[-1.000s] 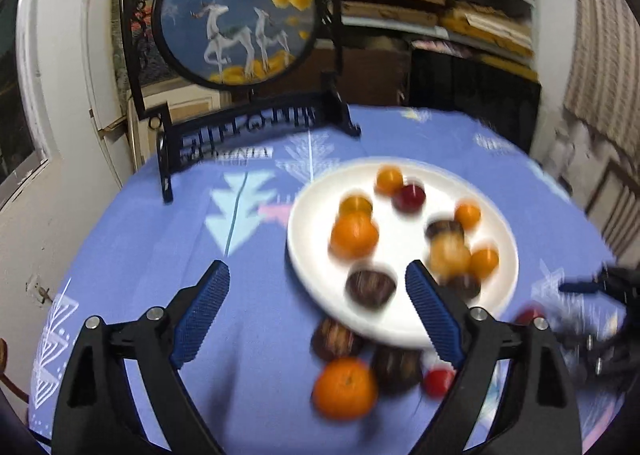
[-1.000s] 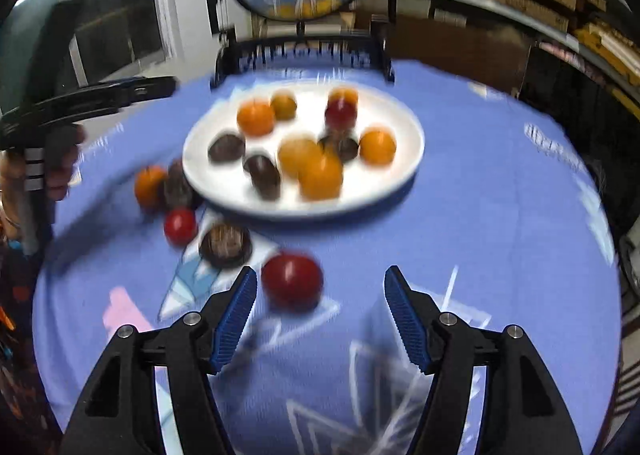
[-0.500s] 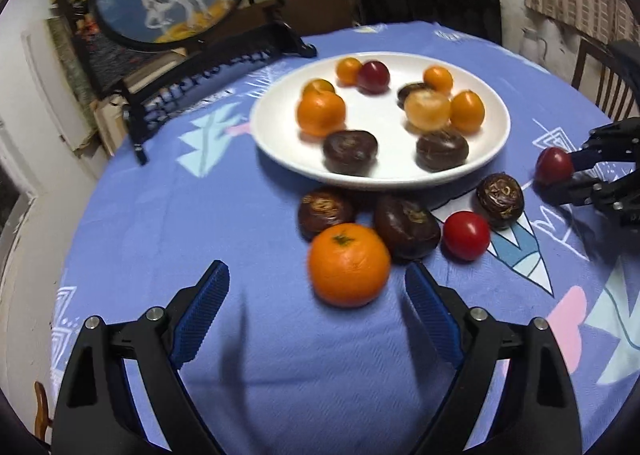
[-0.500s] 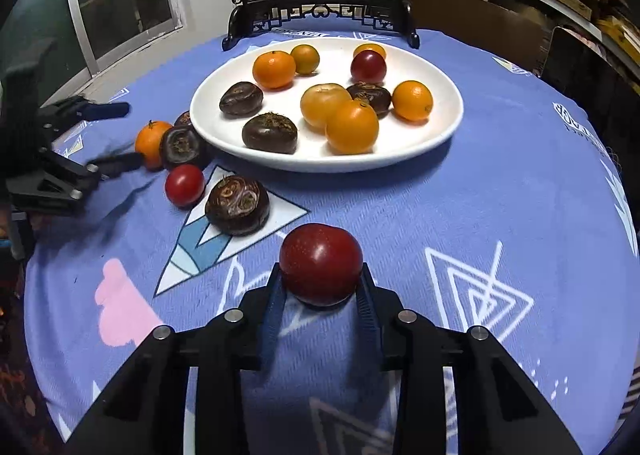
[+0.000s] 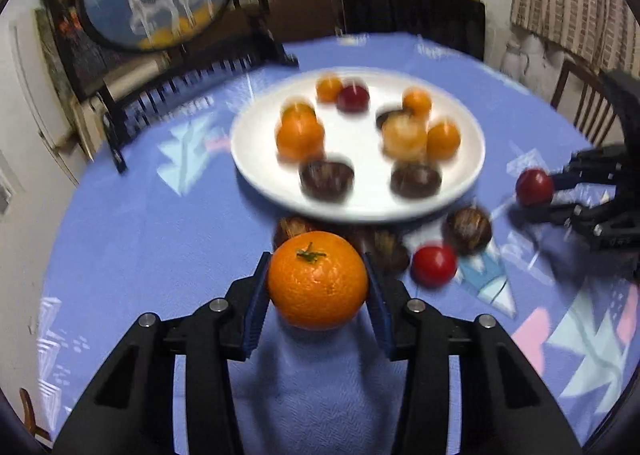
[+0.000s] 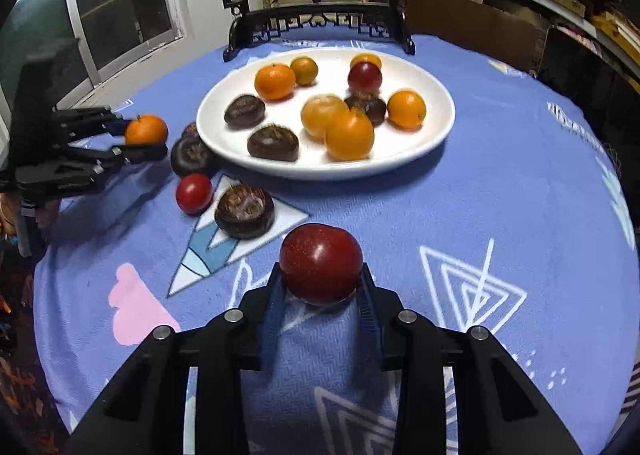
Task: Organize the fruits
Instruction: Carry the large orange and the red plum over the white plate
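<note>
My left gripper (image 5: 316, 279) is shut on an orange mandarin (image 5: 318, 281) and holds it above the blue cloth, in front of the white plate (image 5: 256, 163). My right gripper (image 6: 320, 279) is shut on a dark red plum (image 6: 321, 263), short of the plate's (image 6: 440, 123) near rim. The plate holds several mandarins, dark brown fruits and one red plum. On the cloth by the plate lie a small red tomato (image 6: 194, 193) and dark brown fruits (image 6: 245, 211). The left gripper with its mandarin also shows in the right wrist view (image 6: 146, 135).
A round painted screen on a black stand (image 6: 316, 21) stands behind the plate. The round table's blue patterned cloth (image 6: 520, 183) spreads to the right of the plate. Shelves and a chair (image 5: 584, 103) stand beyond the table edge.
My left gripper closed on the mandarin and lifted it off the cloth. My right gripper, shut on the plum, has raised it a little.
</note>
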A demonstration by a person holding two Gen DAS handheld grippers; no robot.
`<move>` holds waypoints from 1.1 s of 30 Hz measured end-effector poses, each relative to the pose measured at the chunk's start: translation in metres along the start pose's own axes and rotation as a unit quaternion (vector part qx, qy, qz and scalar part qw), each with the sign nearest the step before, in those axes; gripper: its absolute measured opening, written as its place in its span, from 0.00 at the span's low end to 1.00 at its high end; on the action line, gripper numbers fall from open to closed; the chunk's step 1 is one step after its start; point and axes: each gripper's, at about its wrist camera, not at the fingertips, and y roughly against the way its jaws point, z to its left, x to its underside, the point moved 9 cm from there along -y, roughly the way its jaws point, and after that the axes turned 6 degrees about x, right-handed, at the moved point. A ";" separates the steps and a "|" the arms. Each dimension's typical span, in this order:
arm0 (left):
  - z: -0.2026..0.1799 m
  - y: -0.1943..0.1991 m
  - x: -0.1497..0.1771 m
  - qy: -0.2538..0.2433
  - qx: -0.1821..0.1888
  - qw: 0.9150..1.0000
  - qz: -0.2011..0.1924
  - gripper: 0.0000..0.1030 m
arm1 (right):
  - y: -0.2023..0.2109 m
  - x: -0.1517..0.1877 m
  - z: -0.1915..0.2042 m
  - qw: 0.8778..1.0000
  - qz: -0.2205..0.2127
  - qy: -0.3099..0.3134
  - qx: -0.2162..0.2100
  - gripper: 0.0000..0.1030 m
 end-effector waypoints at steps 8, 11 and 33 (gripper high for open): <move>0.001 0.033 -0.099 0.031 -0.079 0.990 -0.111 0.42 | 0.050 -0.089 -0.005 0.993 -0.116 -0.011 0.001 0.35; 0.003 0.021 -0.121 0.054 -0.083 0.988 -0.118 0.42 | 0.063 -0.123 -0.009 0.987 -0.157 -0.029 -0.012 0.35; 0.018 -0.055 -0.115 0.075 -0.087 0.991 -0.070 0.42 | 0.003 -0.161 -0.012 0.985 -0.151 -0.061 -0.056 0.35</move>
